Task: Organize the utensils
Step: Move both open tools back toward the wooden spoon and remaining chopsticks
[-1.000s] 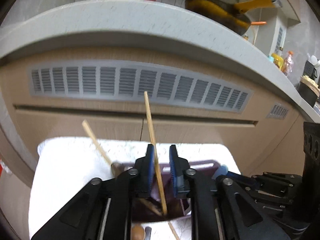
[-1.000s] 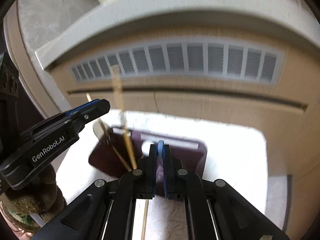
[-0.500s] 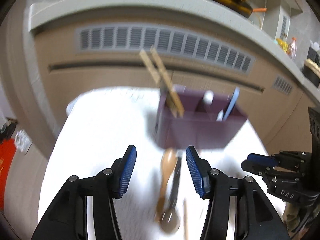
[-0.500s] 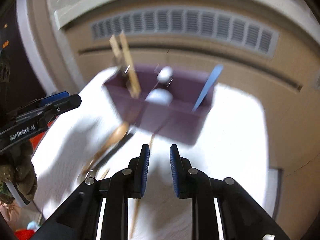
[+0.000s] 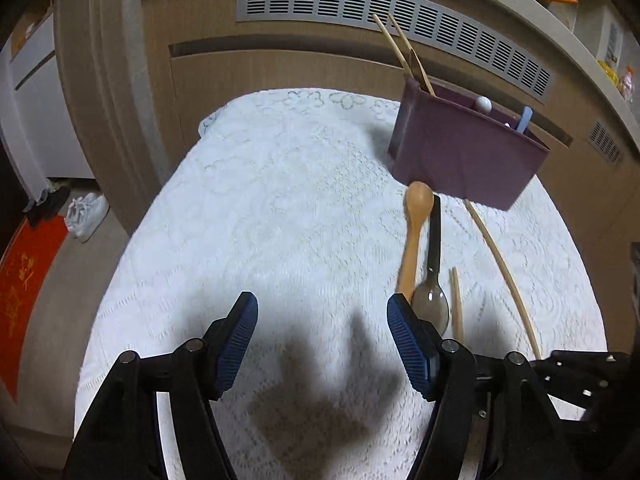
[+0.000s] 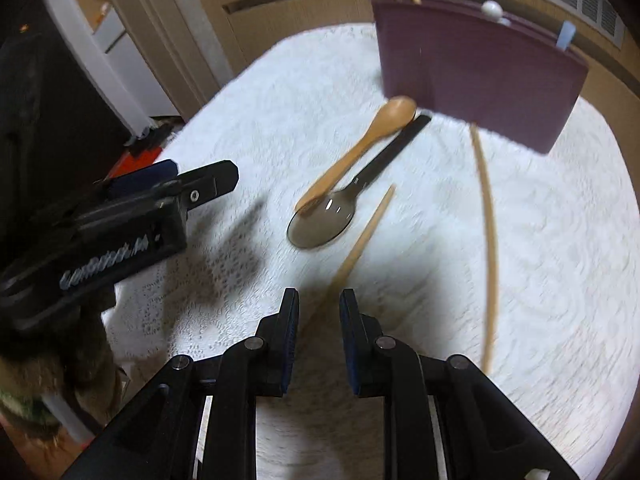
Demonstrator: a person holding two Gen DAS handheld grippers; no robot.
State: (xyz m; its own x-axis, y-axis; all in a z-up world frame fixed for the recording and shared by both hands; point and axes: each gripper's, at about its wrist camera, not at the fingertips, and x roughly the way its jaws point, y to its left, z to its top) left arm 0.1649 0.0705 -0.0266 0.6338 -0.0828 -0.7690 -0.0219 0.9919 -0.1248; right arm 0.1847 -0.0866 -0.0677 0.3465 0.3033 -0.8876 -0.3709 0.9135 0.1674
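Two pairs of black tongs with blue ribbed pads hang over a bench covered with a white lace-patterned cloth, the largest thing in view. Behind it runs a tan wooden cabinet front with a long grey slotted vent.

Toward the far right of the cloth stands a dark purple rectangular plastic utensil holder. A pair of pale wooden chopsticks leans out of its left end, a white round-topped utensil shows near the middle, and a light blue handle rises at its right.

In front of the holder, four loose pieces lie on the cloth. One long wooden chopstick runs from the holder's base toward the near edge. A light wooden spoon lies with its bowl just beside the holder, its handle end resting over the bowl of a black-handled metal spoon that lies alongside it. A second, shorter-looking wooden chopstick lies just right of the metal spoon's bowl.

The left tongs are opening, their pads wide apart over bare cloth with nothing between them. The right tongs stand slightly apart; the second chopstick's near end points into their gap, and no pad presses on it.
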